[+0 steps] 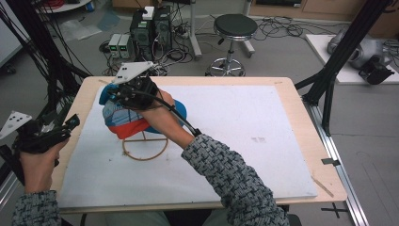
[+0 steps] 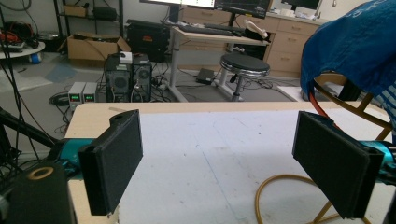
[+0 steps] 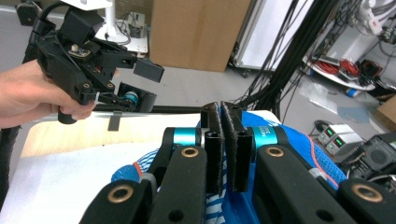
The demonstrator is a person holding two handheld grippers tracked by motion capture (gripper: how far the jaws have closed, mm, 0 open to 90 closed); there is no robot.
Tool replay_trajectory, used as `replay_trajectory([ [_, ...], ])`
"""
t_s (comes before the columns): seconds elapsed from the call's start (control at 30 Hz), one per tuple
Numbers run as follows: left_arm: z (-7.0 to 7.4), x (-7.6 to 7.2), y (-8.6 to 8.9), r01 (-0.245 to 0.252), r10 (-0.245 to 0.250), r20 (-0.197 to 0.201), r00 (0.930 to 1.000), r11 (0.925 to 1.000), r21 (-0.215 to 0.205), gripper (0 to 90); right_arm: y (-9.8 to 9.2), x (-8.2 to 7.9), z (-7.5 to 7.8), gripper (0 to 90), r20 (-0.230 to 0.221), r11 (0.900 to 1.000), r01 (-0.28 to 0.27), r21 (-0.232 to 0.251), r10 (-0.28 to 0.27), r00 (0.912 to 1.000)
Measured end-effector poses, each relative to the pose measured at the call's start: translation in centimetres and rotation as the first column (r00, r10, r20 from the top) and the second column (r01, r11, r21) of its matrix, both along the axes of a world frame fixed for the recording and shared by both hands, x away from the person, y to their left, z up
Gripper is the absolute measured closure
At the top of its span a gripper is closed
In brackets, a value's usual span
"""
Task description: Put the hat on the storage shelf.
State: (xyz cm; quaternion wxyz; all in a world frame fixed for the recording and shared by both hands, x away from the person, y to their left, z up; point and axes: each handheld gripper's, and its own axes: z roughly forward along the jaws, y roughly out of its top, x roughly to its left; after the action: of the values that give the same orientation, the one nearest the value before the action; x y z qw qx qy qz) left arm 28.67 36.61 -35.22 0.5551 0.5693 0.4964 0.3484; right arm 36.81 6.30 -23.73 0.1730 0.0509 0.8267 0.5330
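1. The right gripper (image 1: 113, 92) was over the cloth (image 1: 123, 123) near the table's (image 1: 282, 155) far left corner, the right hand (image 1: 160, 115) wrapped round its body.
2. In the right gripper view the right gripper's (image 3: 227, 149) jaws stood pressed together, pad against pad — whether any fabric sat between them could not be told, though the blue cloth (image 3: 299, 144) lay right under and around them.
3. The cloth — blue, with an orange-red band and pale striped patches — was draped over a wire stand (image 1: 143, 147), whose ring base rested on the white mat (image 1: 226, 141) left of centre.
4. The left gripper (image 1: 70, 123) hung at the table's left edge, off the mat, held in the left hand (image 1: 35, 162).
5. In the left gripper view its jaws were wide apart with nothing between them; the left gripper (image 2: 219, 154) looked across the mat (image 2: 210, 154) toward the far edge.
6. At the right of that view the cloth (image 2: 355, 51) hung over the stand's (image 2: 336, 93) hoop, with the base ring low beside the right jaw.
7. Beyond the far edge stood a stool (image 1: 234, 28) on the floor.
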Motion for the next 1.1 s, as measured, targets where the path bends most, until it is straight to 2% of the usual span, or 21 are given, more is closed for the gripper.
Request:
replay_trajectory([
  [0.57,0.0,0.0,-0.2,0.006,-0.006,-0.001,1.0000,1.0000,0.000,16.4,-1.6,-1.0,-0.5,87.0,-0.011,1.000,-0.002,-0.001,0.002,0.9999],
  [0.83,-0.1,0.2,-0.4,0.014,-0.014,-0.007,0.9999,0.9999,0.007,16.4,-1.5,-0.9,-0.8,80.4,-0.006,1.000,0.005,0.003,-0.005,1.0000],
  [1.0,-0.1,0.2,-0.3,0.014,-0.014,-0.008,0.9999,0.9999,0.004,16.4,-1.4,-0.7,-0.9,70.3,-0.009,1.000,0.019,0.019,-0.019,0.9998],
  [1.1,-0.2,0.2,-0.3,0.015,-0.015,-0.008,0.9999,0.9999,0.004,16.4,-1.4,-0.6,-1.0,67.4,-0.008,0.999,0.025,0.028,-0.025,0.9997],
])
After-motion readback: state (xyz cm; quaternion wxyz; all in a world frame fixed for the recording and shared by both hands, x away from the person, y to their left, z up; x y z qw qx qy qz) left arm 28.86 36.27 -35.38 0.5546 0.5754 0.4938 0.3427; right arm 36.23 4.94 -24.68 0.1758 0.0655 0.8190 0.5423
